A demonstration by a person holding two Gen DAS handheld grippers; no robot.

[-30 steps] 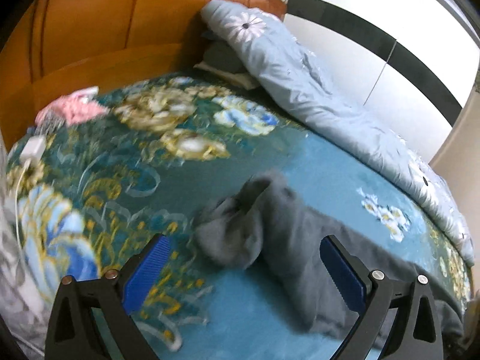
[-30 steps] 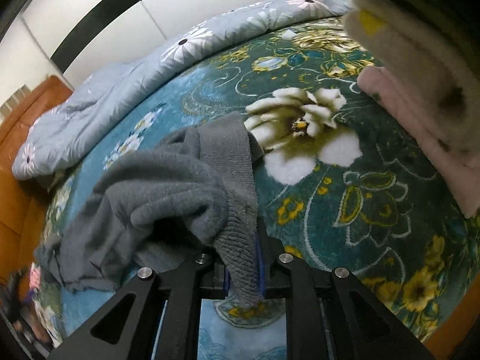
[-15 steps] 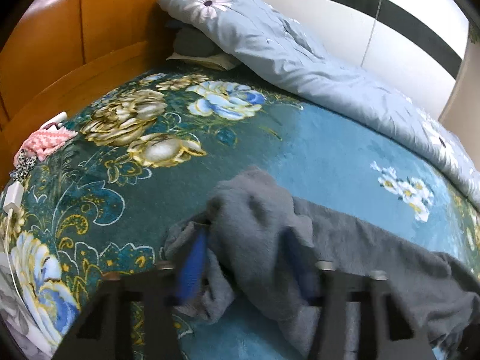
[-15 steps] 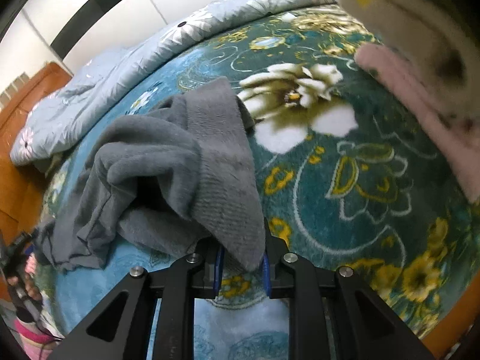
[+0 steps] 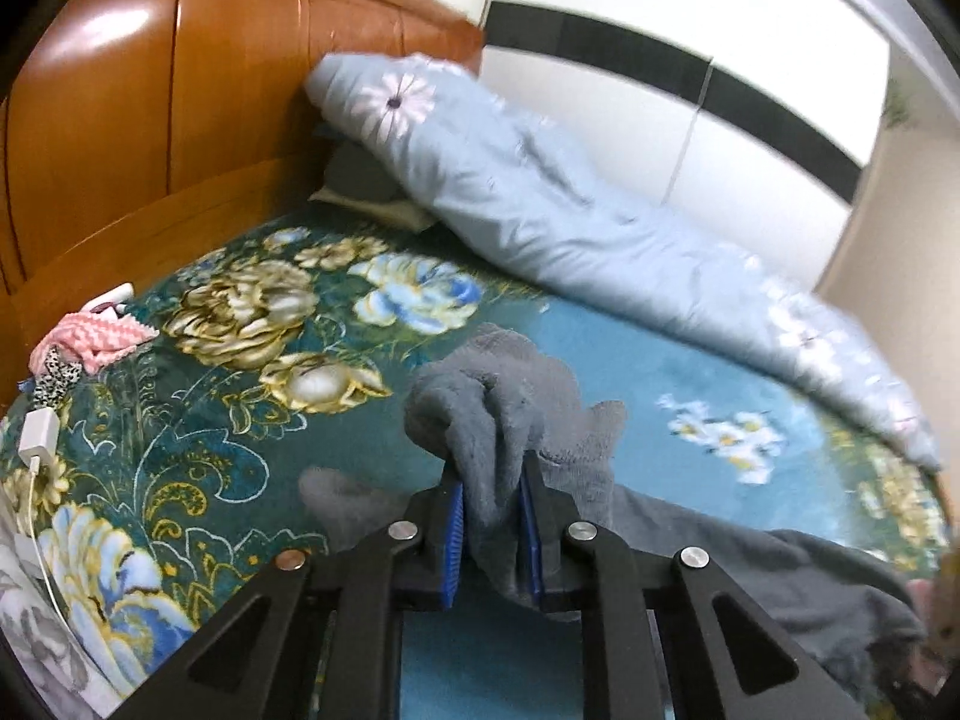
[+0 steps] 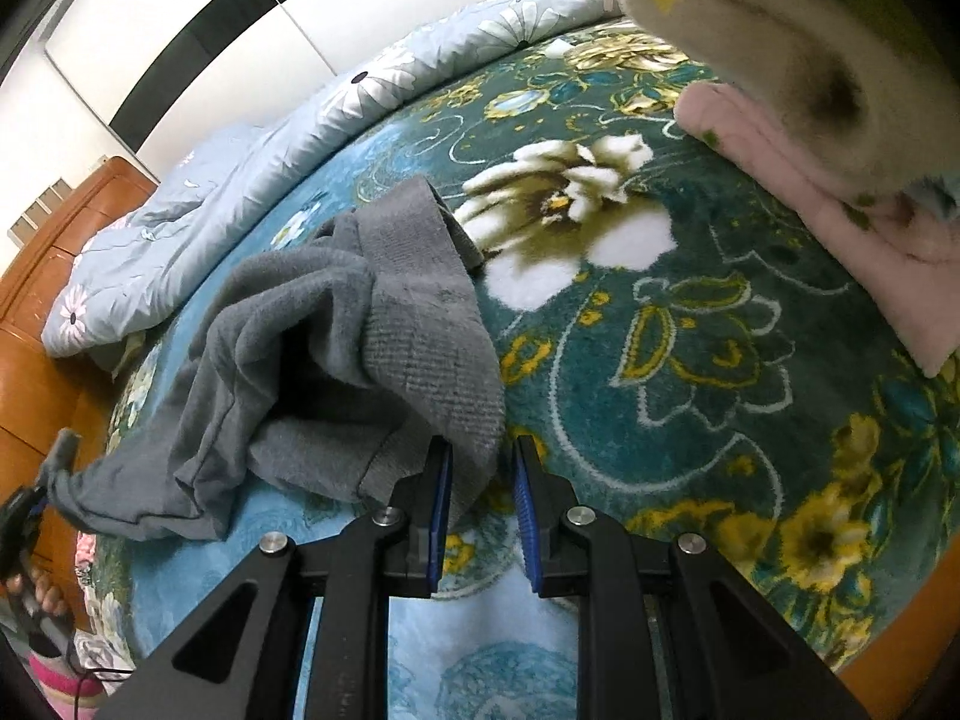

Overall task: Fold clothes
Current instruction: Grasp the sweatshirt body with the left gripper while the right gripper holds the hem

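Grey garment (image 5: pixel 498 420) pinched in left tool (image 5: pixel 489 516), loose between right tool (image 6: pixel 480 480)'s parted jaws, pink towel (image 6: pixel 828 222) nearby.

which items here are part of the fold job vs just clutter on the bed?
In the job:
- grey garment
- left gripper, shut on it
- right gripper, open, ribbed edge between its fingers

Lying about:
- light blue quilt
- pink folded cloth
- white charger
- pink zigzag cloth
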